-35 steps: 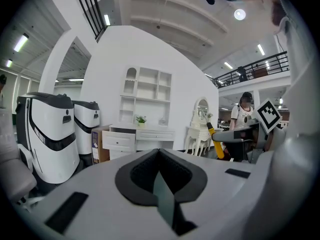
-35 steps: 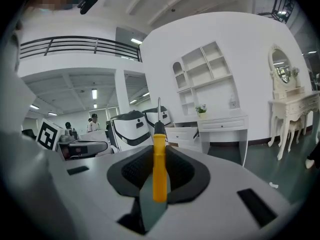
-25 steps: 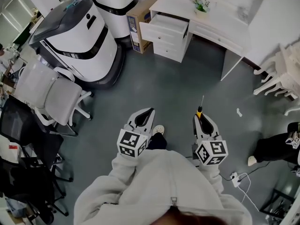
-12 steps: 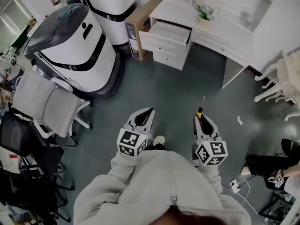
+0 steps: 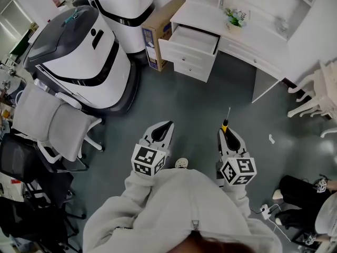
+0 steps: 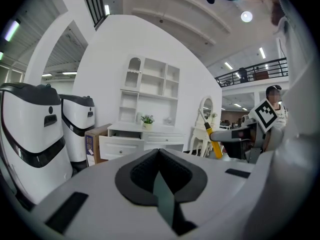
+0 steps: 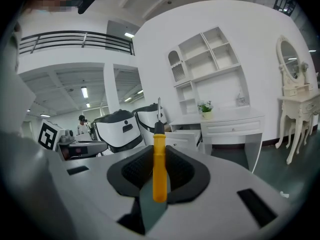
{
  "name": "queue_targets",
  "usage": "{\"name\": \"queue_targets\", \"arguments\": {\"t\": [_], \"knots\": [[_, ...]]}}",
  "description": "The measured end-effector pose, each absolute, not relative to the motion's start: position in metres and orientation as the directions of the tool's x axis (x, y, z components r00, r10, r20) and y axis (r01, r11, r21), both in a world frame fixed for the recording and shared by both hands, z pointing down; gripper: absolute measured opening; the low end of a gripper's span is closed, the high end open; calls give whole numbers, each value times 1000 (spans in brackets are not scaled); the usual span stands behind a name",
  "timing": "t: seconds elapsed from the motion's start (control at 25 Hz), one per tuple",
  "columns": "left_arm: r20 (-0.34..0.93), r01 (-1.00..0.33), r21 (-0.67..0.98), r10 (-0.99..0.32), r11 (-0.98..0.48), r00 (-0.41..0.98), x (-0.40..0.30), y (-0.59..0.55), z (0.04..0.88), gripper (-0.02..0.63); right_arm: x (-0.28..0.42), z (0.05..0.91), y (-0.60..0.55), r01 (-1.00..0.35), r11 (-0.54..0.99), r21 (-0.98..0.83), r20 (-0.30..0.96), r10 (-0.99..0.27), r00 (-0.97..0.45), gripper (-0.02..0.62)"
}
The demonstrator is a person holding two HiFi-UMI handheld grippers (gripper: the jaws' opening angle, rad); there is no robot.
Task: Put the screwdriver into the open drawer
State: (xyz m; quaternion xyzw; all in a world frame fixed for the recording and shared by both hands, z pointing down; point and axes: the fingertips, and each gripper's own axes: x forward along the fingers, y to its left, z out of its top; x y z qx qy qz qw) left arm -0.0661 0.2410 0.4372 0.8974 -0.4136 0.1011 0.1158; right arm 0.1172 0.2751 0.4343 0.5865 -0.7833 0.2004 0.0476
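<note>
Since a second ago the white desk (image 5: 253, 38) and its open drawer (image 5: 194, 39) have slid lower and to the right in your head view. The two big white machines (image 5: 79, 57) on the left have shifted the same way. Your shoe (image 5: 181, 163) has drawn back toward your body. Both grippers sit where they were in the frame, side by side in front of you and pointing toward the desk.

Your right gripper (image 5: 227, 133) is clamped on the screwdriver (image 5: 225, 121). The yellow handle is pinched between the dark pads, and the black collar and thin metal shaft stick out past the jaw tips. In the right gripper view the shaft lines up with the drawer, which is well beyond it across the grey floor (image 5: 200, 104).

Your left gripper (image 5: 165, 126) carries nothing. In the left gripper view its jaws meet at the tips with no object between them.

The drawer is the top one of the desk's drawer unit. It is pulled out and its white interior is visible from above. A cardboard box (image 5: 160, 29) stands just left of the unit, between it and the nearer machine. A small potted plant (image 5: 237, 18) stands on the desktop. A pale office chair (image 5: 50, 123) is at your left, and a white carved table leg (image 5: 310, 101) shows at the right edge.
</note>
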Motion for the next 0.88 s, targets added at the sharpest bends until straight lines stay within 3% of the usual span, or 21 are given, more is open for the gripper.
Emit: {"name": "queue_targets", "arguments": {"t": [0.88], "knots": [[317,-786,172,-723,-593,614,-95,232,458,15,87,441,255,-926,256,-278,354,-869,-347,89]]}}
